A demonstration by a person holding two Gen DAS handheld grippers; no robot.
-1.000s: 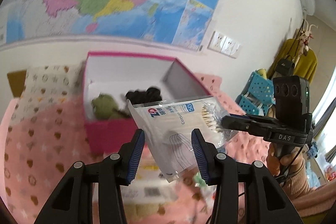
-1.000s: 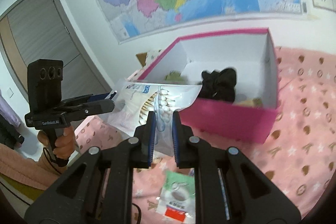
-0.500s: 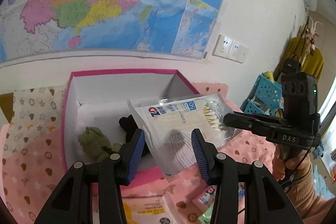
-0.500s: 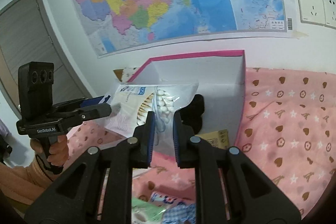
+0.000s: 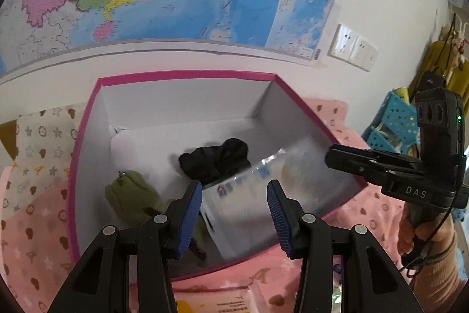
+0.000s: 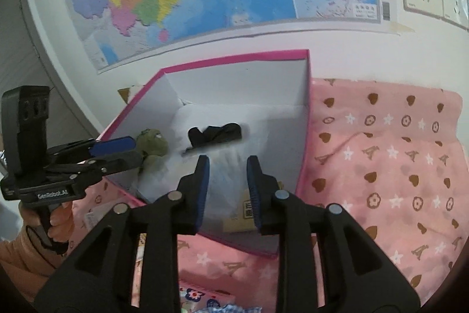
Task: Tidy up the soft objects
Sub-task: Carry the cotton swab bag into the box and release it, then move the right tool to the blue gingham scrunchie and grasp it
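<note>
Now both grippers hover over the pink box [image 5: 88,119], and their jaws stand apart, gripping nothing. Between the left gripper [image 5: 234,213] and the right gripper [image 6: 228,189], a blurred clear packet [image 5: 263,195] sits inside the box, near its front wall. Beside it lie a black cloth [image 5: 217,160] and a green plush toy [image 5: 132,192]. A pink patterned sheet [image 6: 381,166] surrounds the box.

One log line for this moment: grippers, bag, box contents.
left gripper: open | right gripper: open | bag: blurred, in box, ungripped | also inside: green plush, black cloth
</note>
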